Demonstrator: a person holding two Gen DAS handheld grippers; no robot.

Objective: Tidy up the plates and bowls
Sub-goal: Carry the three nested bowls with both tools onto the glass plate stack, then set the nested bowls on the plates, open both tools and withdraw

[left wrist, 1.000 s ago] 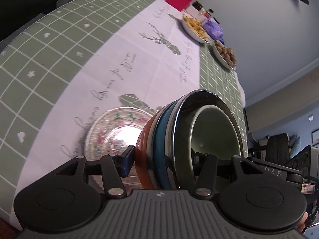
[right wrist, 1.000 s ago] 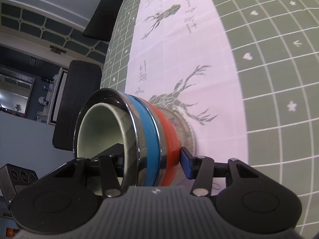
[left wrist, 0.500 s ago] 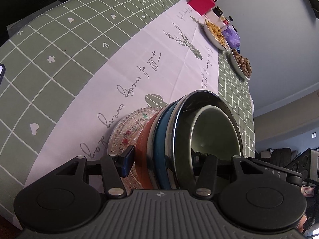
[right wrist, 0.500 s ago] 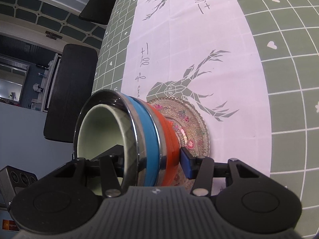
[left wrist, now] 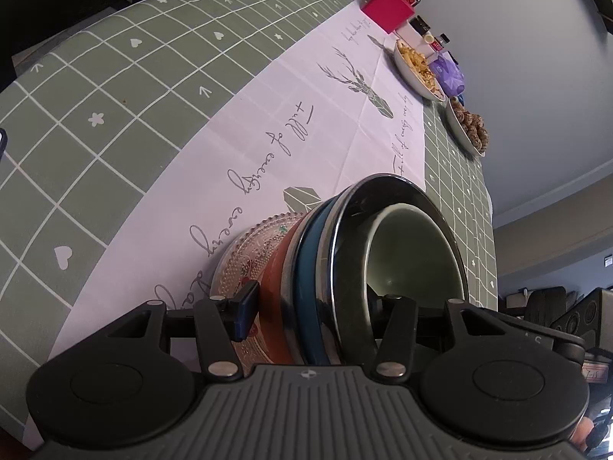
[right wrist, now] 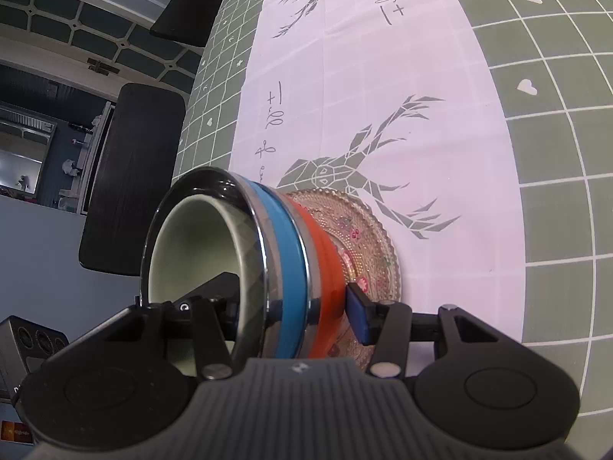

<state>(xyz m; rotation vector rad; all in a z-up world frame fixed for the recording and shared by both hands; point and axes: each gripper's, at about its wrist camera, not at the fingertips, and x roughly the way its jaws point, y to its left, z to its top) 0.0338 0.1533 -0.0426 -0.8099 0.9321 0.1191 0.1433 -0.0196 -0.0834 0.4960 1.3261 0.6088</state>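
A nested stack of bowls (left wrist: pixel 325 283) holds a pale green bowl inside a steel one, then a blue and an orange one. It also shows in the right wrist view (right wrist: pixel 283 268). My left gripper (left wrist: pixel 318 306) is shut on one side of the stack, one finger inside the green bowl, one under the orange. My right gripper (right wrist: pixel 295 306) is shut on the opposite side the same way. A patterned glass plate (left wrist: pixel 249 253) lies on the tablecloth right under the stack; it also shows in the right wrist view (right wrist: pixel 364 237). I cannot tell whether stack and plate touch.
The table has a green checked cloth (left wrist: pixel 115 88) with a white runner (right wrist: pixel 364 96). At its far end stand two snack bowls (left wrist: pixel 417 69), a red box (left wrist: pixel 387 9) and bottles. Dark chairs (right wrist: pixel 130 176) stand beside the table.
Both grippers have lowered the bowl stack toward the glass plate; the plate now sits close under the orange bowl. The grip on the stack is unchanged.
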